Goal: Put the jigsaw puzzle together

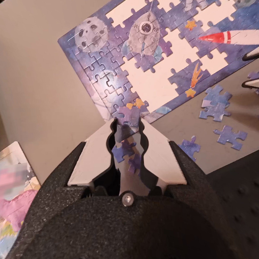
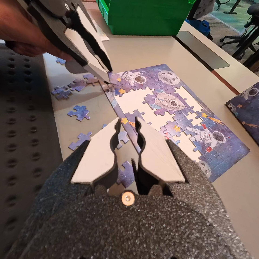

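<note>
The space-themed jigsaw puzzle (image 1: 140, 42) lies in its tray on the table with several white gaps; it also shows in the right wrist view (image 2: 175, 106). My left gripper (image 1: 127, 119) is shut on a purple puzzle piece (image 1: 129, 114) and holds it at the puzzle's near corner. In the right wrist view the left gripper (image 2: 109, 75) reaches in from the top left, with the piece (image 2: 112, 76) tilted at that corner. My right gripper (image 2: 127, 120) is open and empty above the puzzle's near edge. Its fingertips (image 1: 252, 54) show at the right edge of the left wrist view.
Several loose blue-purple pieces (image 2: 79, 112) lie on the table beside the puzzle, also in the left wrist view (image 1: 214, 103). A green bin (image 2: 147, 18) stands behind. A second puzzle board (image 2: 246, 109) lies at the right. A dark perforated mat (image 2: 21, 112) and a picture box (image 1: 14, 182) lie alongside. Some 12 cm of space lies between my two pairs of fingers.
</note>
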Motion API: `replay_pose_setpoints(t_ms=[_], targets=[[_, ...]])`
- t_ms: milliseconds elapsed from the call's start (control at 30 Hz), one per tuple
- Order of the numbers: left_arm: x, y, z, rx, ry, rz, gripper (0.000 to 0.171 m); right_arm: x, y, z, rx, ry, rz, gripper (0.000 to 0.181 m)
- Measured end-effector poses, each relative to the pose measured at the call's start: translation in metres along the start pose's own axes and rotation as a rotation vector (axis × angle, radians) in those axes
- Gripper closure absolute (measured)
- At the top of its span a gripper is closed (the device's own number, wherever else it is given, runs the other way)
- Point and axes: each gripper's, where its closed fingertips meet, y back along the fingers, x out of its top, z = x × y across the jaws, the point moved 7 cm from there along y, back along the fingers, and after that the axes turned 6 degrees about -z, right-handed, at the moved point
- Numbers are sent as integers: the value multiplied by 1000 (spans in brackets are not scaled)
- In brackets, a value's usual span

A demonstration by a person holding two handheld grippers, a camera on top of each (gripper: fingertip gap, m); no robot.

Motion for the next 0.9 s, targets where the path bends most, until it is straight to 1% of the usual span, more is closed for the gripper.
replay_pose_setpoints(t_ms=[133,200,400,500,567,667,700,767,800,900], targets=[[-6,4,-4,-1,-10,-6,141,-1,-1,-1,0,9,-12,161],[-6,4,-5,-12,13,-6,141,-2,-1,-2,-1,12,-16,161],[-3,6,2,-127,44,48,141,-3,-5,-3,-15,45,-37,161],[0,11,12,-223,34,112,141,-2,-5,-6,-4,63,-33,161],[3,16,18,-297,45,160,141,1,-4,-10,33,58,-7,161],[9,25,26,-426,78,231,141,11,2,-19,153,8,66,164],[10,28,28,-468,92,251,141,13,2,-21,201,-22,77,164],[11,32,32,-532,105,279,141,15,-2,-24,230,-61,59,161],[11,34,33,-533,98,291,141,17,-4,-25,240,-73,57,161],[9,36,32,-465,50,308,141,25,-5,-28,312,-154,89,160]])
